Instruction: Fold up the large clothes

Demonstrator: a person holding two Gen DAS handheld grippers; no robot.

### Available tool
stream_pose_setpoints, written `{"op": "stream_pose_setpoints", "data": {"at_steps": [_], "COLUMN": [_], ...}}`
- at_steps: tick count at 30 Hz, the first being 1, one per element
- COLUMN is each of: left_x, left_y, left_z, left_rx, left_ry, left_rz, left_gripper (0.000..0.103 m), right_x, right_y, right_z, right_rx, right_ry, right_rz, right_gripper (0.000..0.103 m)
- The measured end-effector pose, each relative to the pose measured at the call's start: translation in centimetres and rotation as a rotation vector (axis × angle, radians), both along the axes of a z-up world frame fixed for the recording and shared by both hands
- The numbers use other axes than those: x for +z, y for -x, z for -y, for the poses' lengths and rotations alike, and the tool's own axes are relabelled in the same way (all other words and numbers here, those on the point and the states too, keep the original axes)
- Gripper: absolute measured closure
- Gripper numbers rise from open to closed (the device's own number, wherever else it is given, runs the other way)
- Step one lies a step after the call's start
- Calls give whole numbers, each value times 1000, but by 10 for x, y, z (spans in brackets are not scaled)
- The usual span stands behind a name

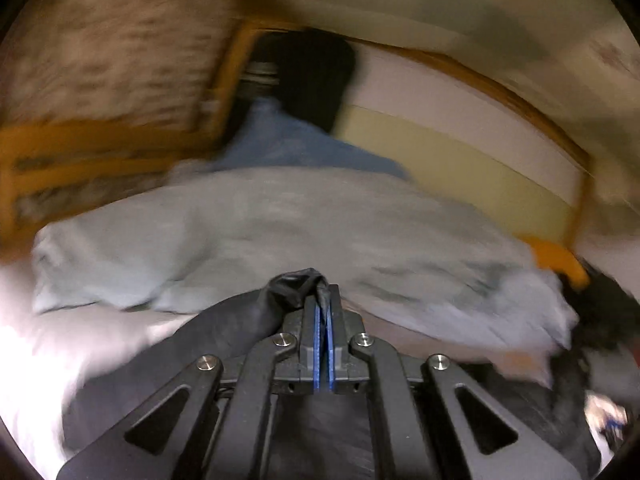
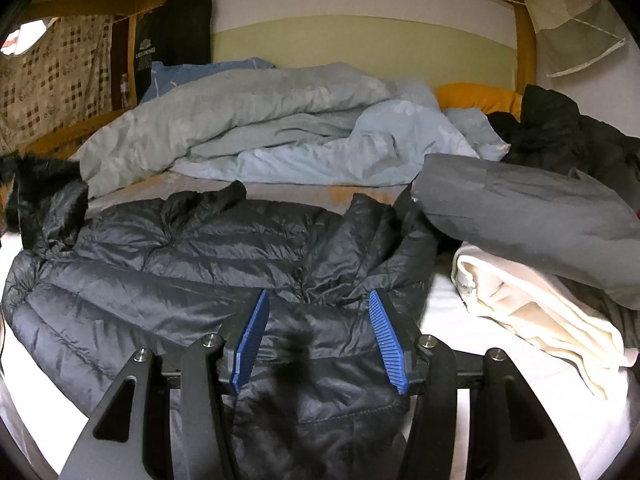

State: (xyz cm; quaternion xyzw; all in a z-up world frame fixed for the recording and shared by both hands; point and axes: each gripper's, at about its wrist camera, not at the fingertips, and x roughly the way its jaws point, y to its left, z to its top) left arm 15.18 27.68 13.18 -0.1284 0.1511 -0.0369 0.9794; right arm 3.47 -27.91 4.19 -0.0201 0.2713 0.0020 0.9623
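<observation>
- Left gripper (image 1: 323, 300): jaws clamped tight on a bunched fold of the black puffer jacket (image 1: 256, 320), blue pads pressed together, fabric draped off toward 8 o'clock.
- Right gripper (image 2: 318, 332): jaws spread apart, gripping nothing, poised over the black puffer jacket (image 2: 180, 264) and its dark fur tuft (image 2: 294, 348).
- Jacket spread flat on the white sheet (image 2: 440, 300).
- Grey-blue duvet (image 2: 248, 120) heaped at 12 o'clock.
- Grey garment (image 2: 520, 208) atop folded cream cloth (image 2: 540, 312) at 3 o'clock.
</observation>
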Motion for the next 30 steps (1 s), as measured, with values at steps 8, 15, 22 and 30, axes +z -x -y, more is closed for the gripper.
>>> {"op": "stream_pose_setpoints", "data": {"at_steps": [8, 15, 22, 30], "left_x": [-68, -120, -73, -85], "left_y": [30, 60, 113, 86], "left_z": [169, 223, 162, 60], "left_rx": [-364, -366, -205, 194], "left_ry": [-105, -274, -173, -27], "left_rz": [-158, -250, -30, -147], "left_gripper": [101, 83, 24, 18], "right_x": [14, 11, 11, 3], "right_y": [17, 17, 15, 17], "right_z": [4, 20, 26, 7], "right_rx": [-3, -59, -61, -78], "right_ry": [-14, -26, -71, -6], "right_rz": [39, 20, 10, 10], "right_gripper": [48, 48, 45, 45]}}
